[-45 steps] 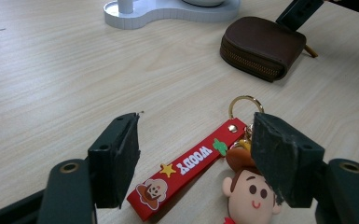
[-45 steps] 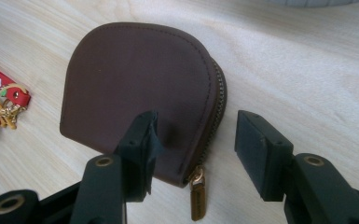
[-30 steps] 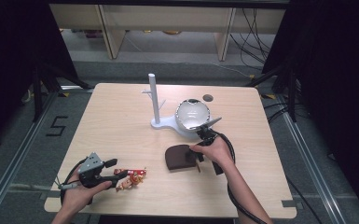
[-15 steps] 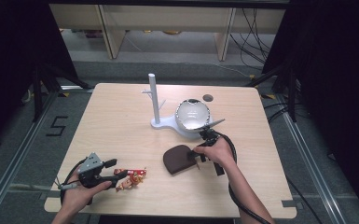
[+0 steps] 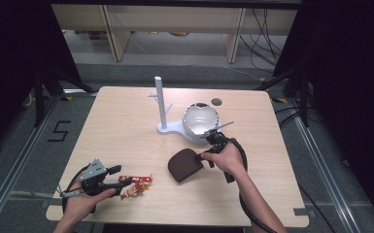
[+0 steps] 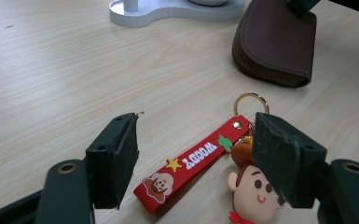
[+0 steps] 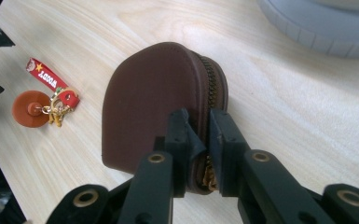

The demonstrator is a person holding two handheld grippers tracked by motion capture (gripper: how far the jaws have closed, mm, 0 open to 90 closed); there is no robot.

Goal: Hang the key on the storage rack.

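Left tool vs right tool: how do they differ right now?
The left tool stands open, straddling the red keychain without pressing it; the right tool has just been closing and is shut on the brown pouch. The left tool lies low near the table's front edge, the right nearer the middle. Both have black jaws.

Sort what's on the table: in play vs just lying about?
In play:
- brown zip pouch, pinched at its edge by the right tongs, which have just been closing
- Woody keychain, between the open left tongs

Lying about:
- white stand
- round mirror
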